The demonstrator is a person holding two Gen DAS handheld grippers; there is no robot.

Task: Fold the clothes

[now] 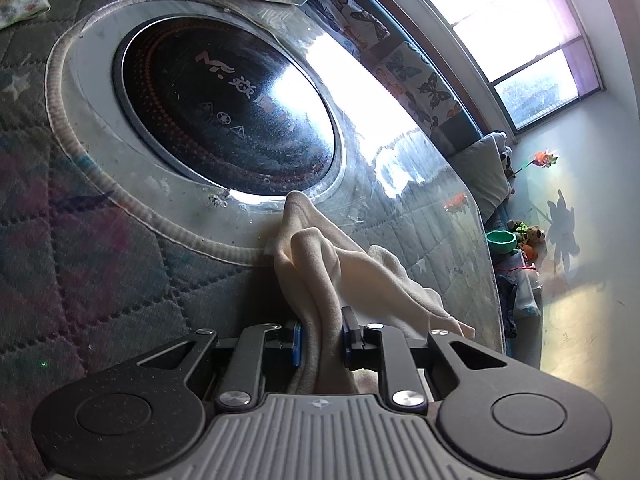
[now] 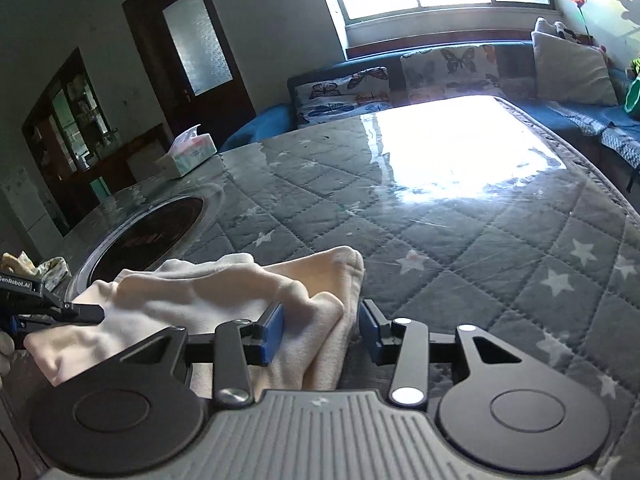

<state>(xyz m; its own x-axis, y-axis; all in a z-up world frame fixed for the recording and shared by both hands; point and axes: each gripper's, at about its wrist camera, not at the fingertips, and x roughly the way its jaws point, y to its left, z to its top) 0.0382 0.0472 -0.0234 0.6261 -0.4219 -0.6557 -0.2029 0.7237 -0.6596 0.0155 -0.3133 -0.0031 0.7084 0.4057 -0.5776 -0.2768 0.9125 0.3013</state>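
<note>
In the left wrist view, your left tool has its blue pads pressed onto a bunched fold of the cream garment. The cloth runs up and away from the pads toward the middle of the frame, its far tip lying at the lower rim of the round black induction plate set into the tabletop. A second lobe of the cloth trails off to the lower right. The long axis of the garment points straight ahead from this tool.

In the right wrist view, your right tool is spread, with a fold of the same garment lying between the pads; the left pad looks to touch it, the right pad stands clear. The bulk of the cloth stretches toward the left edge of the frame, where your left tool grips it. So the garment's length lies crosswise to this tool, and closing here should give you the second hold.

For containers, the only one plainly seen is a tissue box at centre left, with a tissue sticking out of its top.
</note>
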